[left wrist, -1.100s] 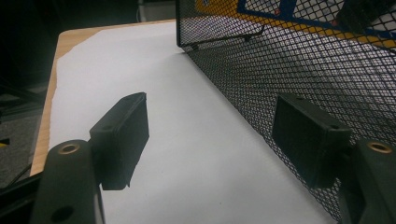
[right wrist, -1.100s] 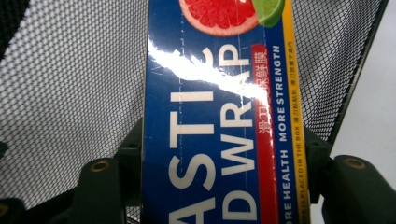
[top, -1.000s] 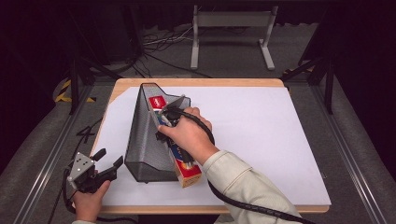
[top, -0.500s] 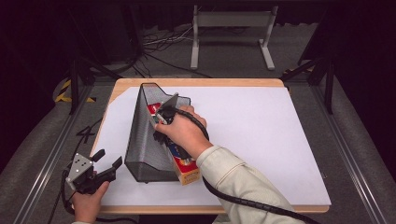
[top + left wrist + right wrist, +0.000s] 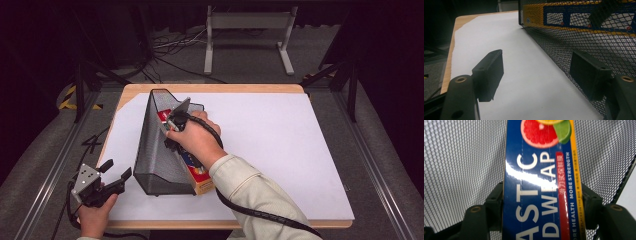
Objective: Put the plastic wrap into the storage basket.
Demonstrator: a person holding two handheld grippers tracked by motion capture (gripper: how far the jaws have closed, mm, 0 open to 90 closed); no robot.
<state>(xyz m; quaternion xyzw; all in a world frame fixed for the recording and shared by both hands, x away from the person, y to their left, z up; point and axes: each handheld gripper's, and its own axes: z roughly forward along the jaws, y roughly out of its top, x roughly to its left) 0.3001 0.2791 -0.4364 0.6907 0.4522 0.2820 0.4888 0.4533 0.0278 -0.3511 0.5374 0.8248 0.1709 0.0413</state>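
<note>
The plastic wrap box (image 5: 541,185) is lying inside the black mesh file holder (image 5: 160,150), the right gripper (image 5: 172,131) clamping it between both jaws. The right gripper view is revealing its lettering and fruit print. The left gripper (image 5: 115,175) is hovering at the table's (image 5: 280,130) near-left corner, jaws spread wide, empty.
</note>
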